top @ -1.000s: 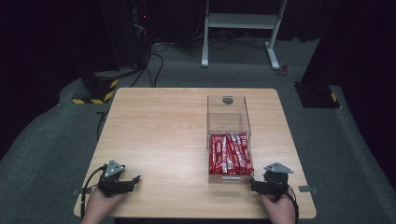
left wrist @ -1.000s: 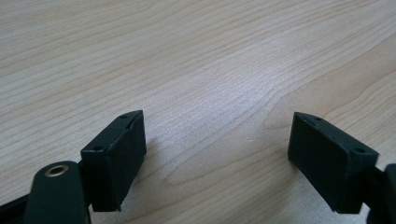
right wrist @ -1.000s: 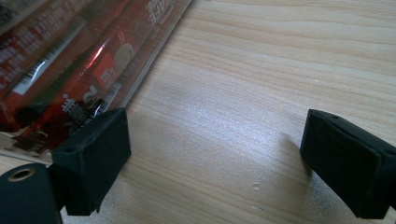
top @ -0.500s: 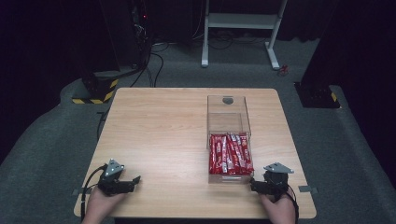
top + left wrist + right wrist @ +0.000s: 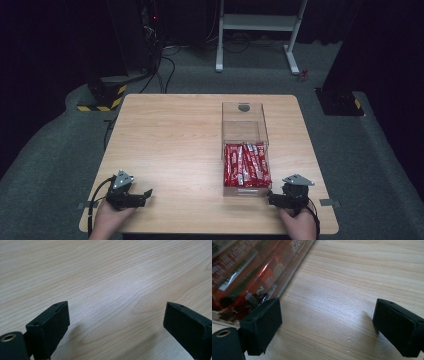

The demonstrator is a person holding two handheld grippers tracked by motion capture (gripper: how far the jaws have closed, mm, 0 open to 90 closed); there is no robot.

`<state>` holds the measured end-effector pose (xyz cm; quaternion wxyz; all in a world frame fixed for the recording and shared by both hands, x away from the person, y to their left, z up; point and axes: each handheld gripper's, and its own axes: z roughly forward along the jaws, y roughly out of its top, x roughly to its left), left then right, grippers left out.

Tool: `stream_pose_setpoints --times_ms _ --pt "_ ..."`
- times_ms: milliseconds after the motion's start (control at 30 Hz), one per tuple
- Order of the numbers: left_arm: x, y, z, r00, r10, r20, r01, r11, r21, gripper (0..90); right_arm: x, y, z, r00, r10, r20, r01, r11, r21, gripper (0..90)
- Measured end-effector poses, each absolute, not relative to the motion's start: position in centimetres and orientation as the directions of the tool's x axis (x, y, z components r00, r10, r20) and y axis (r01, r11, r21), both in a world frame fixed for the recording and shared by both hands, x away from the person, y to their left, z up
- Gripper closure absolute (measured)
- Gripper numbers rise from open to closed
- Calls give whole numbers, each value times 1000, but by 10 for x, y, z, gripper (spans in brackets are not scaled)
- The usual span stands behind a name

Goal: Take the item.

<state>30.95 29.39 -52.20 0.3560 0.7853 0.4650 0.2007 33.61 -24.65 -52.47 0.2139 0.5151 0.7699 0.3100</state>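
Note:
A clear plastic box (image 5: 243, 120) stands on the right half of the wooden table (image 5: 175, 145). Several red snack packets (image 5: 246, 165) lie in its near end, and its far end holds none. My left gripper (image 5: 145, 194) rests near the table's front left corner, pointing right. Its jaws have just been opening and stand wide apart over bare wood (image 5: 116, 320), with nothing between them. My right gripper (image 5: 271, 198) lies by the front right corner, just in front of the box. It is open (image 5: 327, 320), and the red packets (image 5: 249, 270) show through the box wall beside its left fingertip (image 5: 263, 325).
A hand holds each gripper at the table's front edge. Beyond the table, dark grey carpet carries cables, a black stand with yellow-black striped feet (image 5: 102, 92) at the far left and a white frame (image 5: 257, 30) at the back.

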Motion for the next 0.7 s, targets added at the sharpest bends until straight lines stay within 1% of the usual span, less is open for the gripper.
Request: stream_pose_setpoints --times_ms 700 --pt "304 268 -510 544 837 -60 543 -296 786 93 336 -246 -525 -378 926 -10 661 277 698 83"
